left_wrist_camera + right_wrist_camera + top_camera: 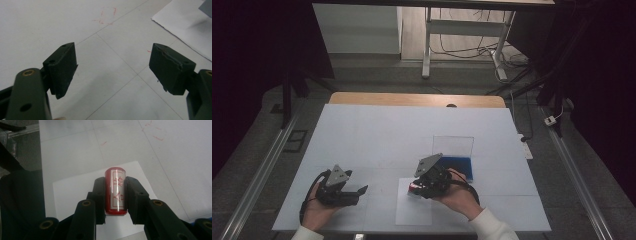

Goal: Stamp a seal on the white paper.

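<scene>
Overview, table: a white sheet-covered table (377, 135) with a wooden far edge, crossed by thin seam lines and small red pen marks.
Left gripper: the black two-jaw left gripper (354, 192) sits at about 7 o'clock on the table in the high view, held in the person's left hand (317, 210), with a grey three-cornered plate on top.
Left jaws: wide apart in the left gripper view (112, 68), with bare table between the two dark pads and nothing held.
Right gripper: the black two-jaw right gripper (416, 189) lies at about 5 o'clock in the high view, held in the person's right hand (457, 197), white sleeve cuff showing.
Right jaws: in the right gripper view (115, 187) both pads press on the sides of a small red cylindrical stamp with a white label of red characters (115, 192).
Stamp position: the stamp (413, 189) is over a white rectangular sheet of paper (412, 212); whether it touches the paper cannot be told.
Paper: lies flat at the near edge, at 6 o'clock (75, 187).
Box: a clear-lidded shallow box with a blue pad inside (457, 165) stands open at 1 o'clock of the right gripper, just beside it.
Paper from left view: a corner shows at 1 o'clock (185, 27).
</scene>
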Motion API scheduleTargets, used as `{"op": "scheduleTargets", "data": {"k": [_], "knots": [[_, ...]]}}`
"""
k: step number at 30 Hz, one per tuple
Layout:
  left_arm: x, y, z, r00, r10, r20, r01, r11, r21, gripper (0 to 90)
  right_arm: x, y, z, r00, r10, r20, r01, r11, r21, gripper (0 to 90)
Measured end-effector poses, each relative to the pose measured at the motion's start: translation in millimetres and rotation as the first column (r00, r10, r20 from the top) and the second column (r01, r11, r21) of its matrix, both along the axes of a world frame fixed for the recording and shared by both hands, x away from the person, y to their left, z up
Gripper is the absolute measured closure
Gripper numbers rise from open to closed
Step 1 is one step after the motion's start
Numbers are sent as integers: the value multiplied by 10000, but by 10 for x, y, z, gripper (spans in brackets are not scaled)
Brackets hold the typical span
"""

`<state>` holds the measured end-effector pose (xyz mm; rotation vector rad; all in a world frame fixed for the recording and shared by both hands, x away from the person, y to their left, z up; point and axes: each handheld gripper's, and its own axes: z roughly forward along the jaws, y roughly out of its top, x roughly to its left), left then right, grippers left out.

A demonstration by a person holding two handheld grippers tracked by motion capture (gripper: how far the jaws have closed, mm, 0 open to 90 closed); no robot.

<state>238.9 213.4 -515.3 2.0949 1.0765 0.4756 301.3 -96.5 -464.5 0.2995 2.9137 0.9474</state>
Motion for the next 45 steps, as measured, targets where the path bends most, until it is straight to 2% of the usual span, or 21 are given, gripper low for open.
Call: {"op": "scheduleTargets", "data": {"k": [4,22,30,45], "knots": [[2,0,0,10000,-8,-21,8,10000,2,226,0,28,-52,10000,45,24,-45,9998,-214,701],[2,6,-1,10000,-19,-51,19,10000,15,227,17,72,-185,9998,-138,143,144,9988,-466,701],[1,7,-3,10000,-53,-60,53,10000,48,227,22,78,-202,9997,2,248,10,9988,-485,701],[2,-1,-6,10000,-49,-80,50,9999,101,227,31,96,-209,9999,-88,134,95,9984,-561,703]]}}
